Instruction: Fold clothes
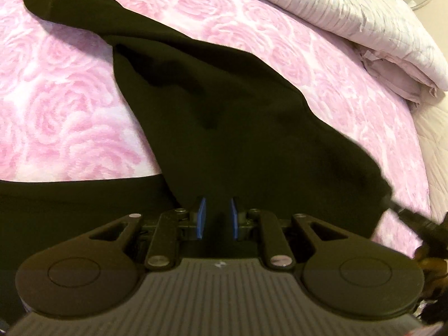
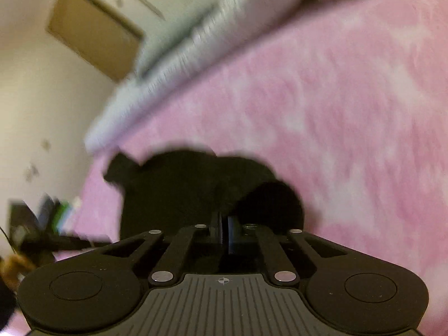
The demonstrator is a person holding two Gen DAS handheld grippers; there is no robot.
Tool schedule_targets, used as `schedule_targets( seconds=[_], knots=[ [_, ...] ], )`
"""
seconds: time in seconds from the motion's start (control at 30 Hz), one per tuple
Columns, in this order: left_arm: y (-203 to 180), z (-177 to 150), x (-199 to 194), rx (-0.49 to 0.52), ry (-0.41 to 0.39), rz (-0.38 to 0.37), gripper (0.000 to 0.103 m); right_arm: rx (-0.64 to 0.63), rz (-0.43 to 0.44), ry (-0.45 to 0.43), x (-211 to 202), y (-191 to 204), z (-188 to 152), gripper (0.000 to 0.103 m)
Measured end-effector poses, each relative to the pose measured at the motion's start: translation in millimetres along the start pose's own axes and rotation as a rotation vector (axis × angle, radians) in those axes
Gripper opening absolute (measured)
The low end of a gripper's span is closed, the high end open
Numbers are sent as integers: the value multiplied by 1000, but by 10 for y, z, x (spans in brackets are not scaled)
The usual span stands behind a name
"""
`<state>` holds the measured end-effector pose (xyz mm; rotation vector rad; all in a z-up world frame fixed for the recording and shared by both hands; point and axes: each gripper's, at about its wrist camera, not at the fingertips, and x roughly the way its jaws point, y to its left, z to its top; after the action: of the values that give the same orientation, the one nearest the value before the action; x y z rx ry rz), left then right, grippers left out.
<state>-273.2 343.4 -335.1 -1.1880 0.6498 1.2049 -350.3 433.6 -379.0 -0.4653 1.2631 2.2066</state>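
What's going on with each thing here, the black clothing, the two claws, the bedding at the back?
Black garment: partly spread, rumpled, lying on the pink rose bedspread.
Left claw: closed on a fold of the black garment.
Right claw: pads together at the garment's edge; too blurred to tell if cloth is pinched.
White quilt: folded, stacked at the bed's far edge.

There are no words, numbers or brand names to read anywhere in these pictures, near or far.
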Motion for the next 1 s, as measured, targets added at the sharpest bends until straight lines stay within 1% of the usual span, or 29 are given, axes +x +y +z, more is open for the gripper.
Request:
schedule_targets(
  seconds=[0.03, 0.07, 0.13, 0.17, 0.23, 0.27, 0.3, 0.33, 0.37, 0.4, 0.43, 0.47, 0.5, 0.53, 0.57, 0.63, 0.67, 0.73, 0.8, 0.87, 0.97, 1.0],
  knots=[
    [-4, 6, -5, 0, -6, 2, 14, 30, 6, -62, -75, -36, 69, 3],
    [-9, 12, -6, 1, -13, 3, 14, 76, -8, -120, -124, -105, 117, 3],
    [-23, 15, 12, 8, -20, 6, 14, 192, -74, -177, -67, -315, 156, 4],
    [-31, 11, 26, 13, -21, 11, 14, 249, -105, -191, -25, -418, 174, 4],
    [-43, -5, 54, 24, -19, 21, 14, 349, -133, -96, 181, -610, 188, 6],
    [-46, -17, 64, 29, -14, 27, 14, 398, -150, -58, 236, -668, 198, 15],
    [-47, -33, 64, 35, -11, 30, 14, 421, -165, -57, 223, -680, 195, 21],
    [-46, -53, 56, 40, -10, 31, 14, 410, -168, -86, 148, -648, 192, 37],
    [-42, -75, 43, 45, -7, 32, 14, 396, -171, -114, 69, -613, 189, 58],
    [-37, -95, 26, 49, -5, 35, 14, 374, -176, -130, -40, -567, 182, 68],
    [-31, -114, 8, 53, -3, 39, 14, 355, -179, -133, -171, -516, 159, 71],
    [-24, -137, -17, 55, -1, 40, 14, 336, -167, -114, -300, -454, 122, 71],
    [-17, -163, -45, 58, 0, 40, 14, 315, -132, -78, -411, -375, 75, 71],
    [-9, -189, -73, 60, 1, 40, 14, 292, -94, -39, -512, -274, -25, 70],
    [2, -225, -107, 61, 3, 42, 14, 276, -78, 3, -604, -166, -173, 70],
    [28, -308, -184, 62, 9, 48, 14, 292, -64, 139, -757, 1, -522, 70],
    [41, -350, -222, 62, 12, 51, 14, 330, -72, 197, -828, 59, -740, 70],
    [71, -437, -300, 57, 17, 57, 14, 446, -74, 252, -939, 104, -1146, 70],
    [124, -540, -382, 34, 18, 64, 14, 581, -74, 265, -978, 113, -1514, 70],
    [200, -644, -461, -4, 15, 69, 14, 629, -55, 243, -919, 181, -1761, 70],
    [342, -821, -579, -79, 6, 75, 14, 681, -44, 174, -667, 201, -1905, 70],
    [395, -878, -618, -106, 2, 76, 14, 708, -53, 154, -559, 187, -1939, 64]
  ],
)
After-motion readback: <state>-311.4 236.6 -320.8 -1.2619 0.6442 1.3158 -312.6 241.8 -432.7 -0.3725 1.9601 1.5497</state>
